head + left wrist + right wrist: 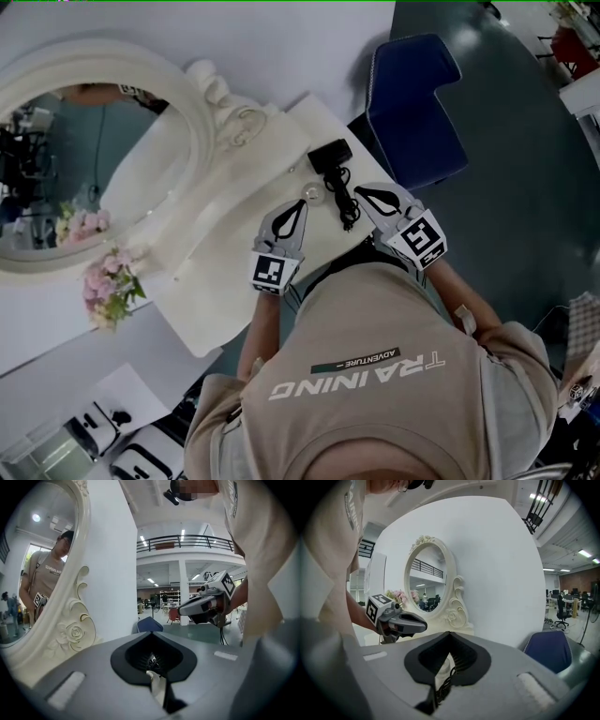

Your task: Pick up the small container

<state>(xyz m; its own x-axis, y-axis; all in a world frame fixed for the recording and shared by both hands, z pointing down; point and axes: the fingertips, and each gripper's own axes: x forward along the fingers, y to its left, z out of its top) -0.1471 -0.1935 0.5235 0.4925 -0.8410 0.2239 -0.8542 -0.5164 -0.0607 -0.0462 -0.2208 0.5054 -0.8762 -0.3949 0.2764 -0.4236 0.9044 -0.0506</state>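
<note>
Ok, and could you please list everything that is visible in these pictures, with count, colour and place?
table: one, white, centre.
mirror: one, oval, cream carved frame, on the table, left.
flowers: one bunch, pink, by the mirror's lower edge.
charger: one, black, with cable, on the table beyond both grippers.
small container: one, whitish, by the left gripper's tip; details too small to tell.
chair: one, dark blue, on the floor to the right.
T-shirt: one, beige, on the person.
left gripper: grey, jaws shut.
right gripper: grey, jaws shut.
</note>
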